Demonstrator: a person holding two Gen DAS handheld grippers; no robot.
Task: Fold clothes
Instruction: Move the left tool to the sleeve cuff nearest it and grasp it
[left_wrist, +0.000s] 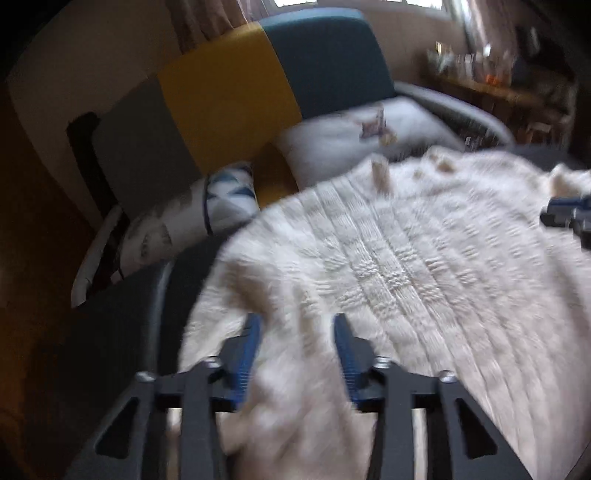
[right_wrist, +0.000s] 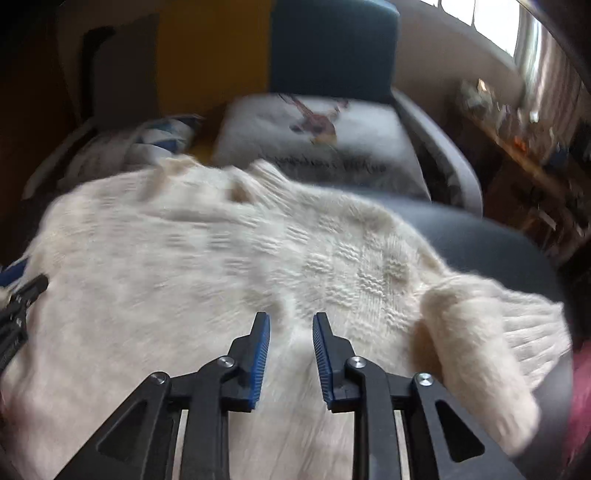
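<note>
A cream cable-knit sweater lies spread over a dark sofa seat, blurred by motion. Its collar points toward the sofa back, and one sleeve is doubled over at the right edge. My left gripper stands open at the sweater's near left edge, with a bulge of knit between its blue-padded fingers. Over the near middle of the sweater, my right gripper is also open. Each gripper shows at the rim of the other's view: the right gripper and the left gripper.
A white printed cushion and a blue-and-white patterned pillow lean on the sofa back, which is grey, yellow and teal. A grey armrest curves on the right. Beyond it stands a cluttered wooden shelf.
</note>
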